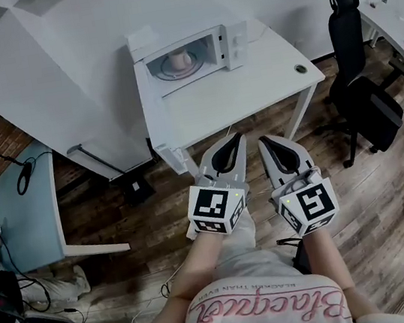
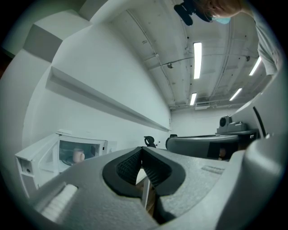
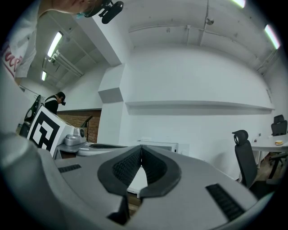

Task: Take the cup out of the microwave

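A white microwave [image 1: 189, 54] stands open at the back of a white table [image 1: 251, 90]. A pale cup [image 1: 181, 60] sits upright on the turntable inside. Both grippers hover side by side over the floor, short of the table's front edge and well away from the cup. My left gripper [image 1: 238, 138] is shut with nothing in it, and so is my right gripper [image 1: 263, 141]. In the left gripper view the cup [image 2: 78, 156] shows far off inside the microwave [image 2: 60, 155], left of the shut left gripper [image 2: 141, 151]. The right gripper [image 3: 141, 148] has only the microwave's top [image 3: 157, 144] beyond it.
A black office chair [image 1: 351, 49] stands right of the table, with a second white desk [image 1: 394, 31] behind it. A grey-blue desk [image 1: 28, 215] with cables is at the left. The floor is wood plank. A white wall with a ledge runs behind the microwave.
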`<state>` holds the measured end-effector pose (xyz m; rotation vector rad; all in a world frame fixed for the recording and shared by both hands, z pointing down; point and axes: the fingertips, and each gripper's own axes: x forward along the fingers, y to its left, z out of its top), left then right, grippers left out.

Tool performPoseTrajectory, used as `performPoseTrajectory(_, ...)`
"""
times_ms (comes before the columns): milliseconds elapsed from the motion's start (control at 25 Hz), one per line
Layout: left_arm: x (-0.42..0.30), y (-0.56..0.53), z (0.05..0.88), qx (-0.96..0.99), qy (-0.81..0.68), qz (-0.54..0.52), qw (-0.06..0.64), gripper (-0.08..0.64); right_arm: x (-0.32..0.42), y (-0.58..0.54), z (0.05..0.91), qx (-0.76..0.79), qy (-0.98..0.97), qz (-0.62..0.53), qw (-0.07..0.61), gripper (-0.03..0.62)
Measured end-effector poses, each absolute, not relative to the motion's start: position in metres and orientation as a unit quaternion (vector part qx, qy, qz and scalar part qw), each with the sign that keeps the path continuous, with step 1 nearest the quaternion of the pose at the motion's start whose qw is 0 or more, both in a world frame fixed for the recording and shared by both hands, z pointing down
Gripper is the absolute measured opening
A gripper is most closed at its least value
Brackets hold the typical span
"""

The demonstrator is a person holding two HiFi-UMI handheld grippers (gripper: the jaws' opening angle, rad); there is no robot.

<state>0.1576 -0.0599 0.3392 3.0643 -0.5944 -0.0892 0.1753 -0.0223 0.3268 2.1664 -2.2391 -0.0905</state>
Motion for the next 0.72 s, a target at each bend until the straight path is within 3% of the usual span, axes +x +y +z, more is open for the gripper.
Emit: performPoseTrajectory(720, 0.220, -0.180, 0.346, 0.975, -0.220, -0.022, 0.015, 0.005, 0.236, -0.143, 0.329, 0.673, -0.739, -0.022, 0.014, 0.011)
